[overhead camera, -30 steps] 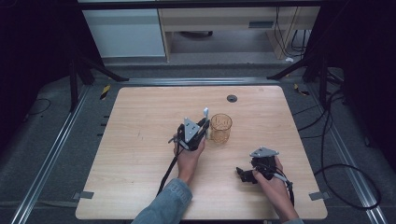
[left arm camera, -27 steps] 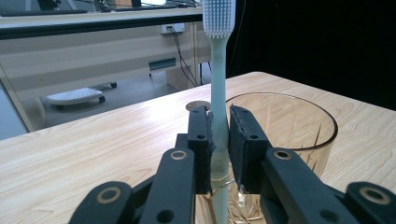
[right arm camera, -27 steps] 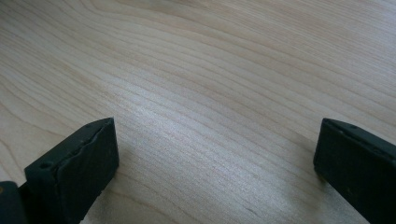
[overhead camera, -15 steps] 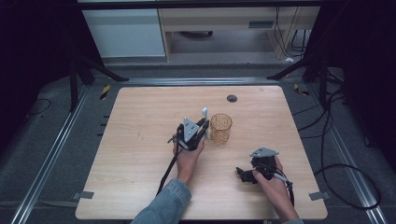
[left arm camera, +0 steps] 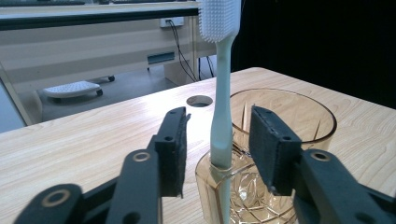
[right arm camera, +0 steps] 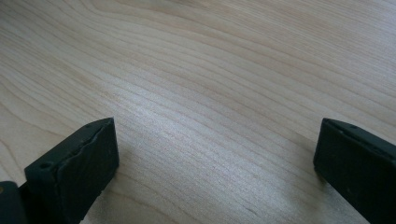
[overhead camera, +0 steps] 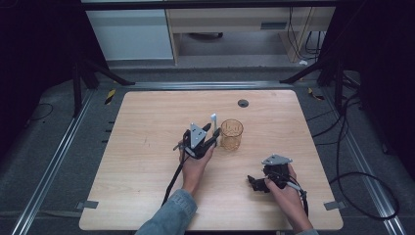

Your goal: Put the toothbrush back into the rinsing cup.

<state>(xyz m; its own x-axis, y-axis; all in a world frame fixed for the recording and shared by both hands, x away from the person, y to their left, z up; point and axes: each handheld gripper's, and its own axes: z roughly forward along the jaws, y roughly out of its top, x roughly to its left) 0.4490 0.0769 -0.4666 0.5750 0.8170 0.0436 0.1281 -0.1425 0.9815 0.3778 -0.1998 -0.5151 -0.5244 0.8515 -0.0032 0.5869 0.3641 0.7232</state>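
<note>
Amber cut glass (left arm camera: pixel 280 154) mid-table, toothbrush (left arm camera: pixel 221 107) standing in it. Your left gripper (left arm camera: pixel 217 144) jaws just opened, pads clear of handle. Brush light, stiff, slick: pinch mid-handle. Glass fragile, tippy. Right gripper (right arm camera: pixel 215 154) wide, empty, over table (right arm camera: pixel 196 70).

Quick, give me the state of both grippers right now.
Left gripper: open, jaws just opening, toothbrush between them, untouched, standing in the glass.
Right gripper: open, holding nothing.
</note>
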